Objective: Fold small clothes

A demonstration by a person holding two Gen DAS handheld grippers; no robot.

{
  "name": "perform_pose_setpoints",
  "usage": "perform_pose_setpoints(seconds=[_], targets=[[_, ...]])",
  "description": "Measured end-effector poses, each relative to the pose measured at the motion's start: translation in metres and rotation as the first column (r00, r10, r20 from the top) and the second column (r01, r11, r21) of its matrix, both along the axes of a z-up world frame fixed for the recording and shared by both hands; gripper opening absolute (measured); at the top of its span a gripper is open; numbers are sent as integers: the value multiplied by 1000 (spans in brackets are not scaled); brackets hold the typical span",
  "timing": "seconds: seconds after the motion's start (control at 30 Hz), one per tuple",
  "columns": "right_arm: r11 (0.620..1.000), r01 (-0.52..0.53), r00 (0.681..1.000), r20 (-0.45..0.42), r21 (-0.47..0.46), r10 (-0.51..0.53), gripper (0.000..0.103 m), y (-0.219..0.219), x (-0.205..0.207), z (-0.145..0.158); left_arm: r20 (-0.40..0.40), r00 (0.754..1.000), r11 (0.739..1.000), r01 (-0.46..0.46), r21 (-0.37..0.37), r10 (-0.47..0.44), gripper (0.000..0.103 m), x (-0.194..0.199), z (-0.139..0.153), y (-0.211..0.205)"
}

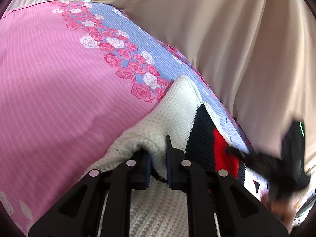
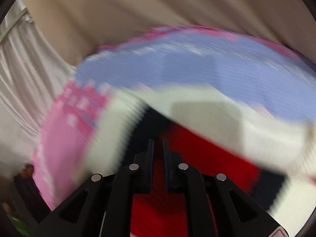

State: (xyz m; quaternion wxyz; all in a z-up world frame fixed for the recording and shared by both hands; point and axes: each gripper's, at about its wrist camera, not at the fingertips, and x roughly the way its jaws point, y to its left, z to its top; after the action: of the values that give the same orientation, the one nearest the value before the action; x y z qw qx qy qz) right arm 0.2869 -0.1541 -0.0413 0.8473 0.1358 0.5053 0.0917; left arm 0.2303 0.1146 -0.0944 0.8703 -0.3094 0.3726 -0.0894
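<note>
Both grippers, left (image 1: 159,154) and right (image 2: 157,152), angled down; jaws clamping sweater (image 1: 173,106).

Knit sweater (image 1: 173,110) spread on the bedsheet (image 1: 49,83), near the sheet's far edge. Curtain (image 1: 227,29) behind the sweater, beyond that edge. Left gripper (image 1: 159,154) at the sweater's near fold, 2 fingers either side of a raised ridge of knit. Right gripper (image 1: 276,164) to the right of it, over the sweater's striped part; blurred.
</note>
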Motion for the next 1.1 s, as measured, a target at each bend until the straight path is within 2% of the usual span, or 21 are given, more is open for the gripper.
perform_pose_setpoints(seconds=[0.07, 0.13, 0.2, 0.23, 0.3, 0.33, 0.37, 0.4, 0.43, 0.47, 0.53, 0.57, 0.63, 0.7, 0.8, 0.83, 0.9, 1.03, 1.1], targets=[[994, 97, 995, 29, 55, -99, 8, -40, -48, 3, -1, 1000, 1000, -1, 4, 1, 12, 0, 0, -1], [966, 239, 969, 37, 95, -243, 10, -89, -107, 6, -3, 1000, 1000, -2, 9, 2, 12, 0, 0, -1], [933, 354, 934, 17, 67, -356, 14, -130, -153, 0, -5, 1000, 1000, -4, 18, 4, 12, 1, 0, -3], [916, 400, 917, -7, 36, -400, 0, -147, -170, -6, -6, 1000, 1000, -5, 23, 5, 13, 2, 0, -3], [893, 439, 898, -31, 95, -438, 0, -181, -199, -19, -11, 1000, 999, -4, 43, 4, 13, 3, 1, -5], [878, 466, 884, -43, 108, -465, 3, -191, -210, -16, -18, 1000, 998, 0, 59, 1, 13, 3, 3, -7], [863, 500, 866, -41, 71, -499, 12, -197, -220, -9, -37, 999, 996, 14, 87, -11, 14, 2, 8, -8], [855, 514, 857, -19, 71, -514, 15, -200, -230, -1, -56, 998, 995, 27, 95, -22, 20, -1, 12, -7], [849, 519, 853, 3, 101, -522, 15, -203, -244, 10, -81, 996, 995, 40, 92, -33, 36, -11, 20, -2], [846, 519, 852, 6, 125, -524, 24, -203, -260, 17, -91, 995, 995, 46, 90, -38, 46, -18, 24, 4], [847, 519, 853, 2, 115, -522, 63, -198, -291, 24, -115, 993, 993, 36, 112, -23, 74, -46, 34, 22], [851, 517, 855, -13, 91, -518, 66, -193, -315, 23, -132, 991, 992, 26, 121, -9, 78, -68, 39, 35], [858, 507, 861, -71, 79, -503, 66, -186, -352, 13, -169, 986, 992, 14, 122, 7, 86, -101, 41, 57], [858, 505, 857, -172, 90, -486, 67, -172, -393, -4, -237, 971, 994, 3, 107, 23, 88, -137, 37, 83], [854, 500, 850, -272, 143, -452, 67, -147, -438, -20, -346, 938, 997, -3, 75, 29, 90, -185, 21, 111], [855, 496, 853, -270, 150, -447, 68, -137, -447, -20, -358, 933, 998, -5, 58, 25, 90, -193, 18, 115], [869, 459, 870, -290, 185, -397, 68, -111, -455, -22, -332, 943, 1000, 2, 22, 6, 92, -215, 18, 119], [877, 438, 887, -253, 196, -387, 73, -79, -457, -23, -349, 936, 998, 53, 12, -46, 95, -226, 16, 105], [879, 421, 899, -233, 224, -372, 74, -70, -454, -26, -347, 935, 998, 64, -27, -70, 95, -234, 15, 100]])
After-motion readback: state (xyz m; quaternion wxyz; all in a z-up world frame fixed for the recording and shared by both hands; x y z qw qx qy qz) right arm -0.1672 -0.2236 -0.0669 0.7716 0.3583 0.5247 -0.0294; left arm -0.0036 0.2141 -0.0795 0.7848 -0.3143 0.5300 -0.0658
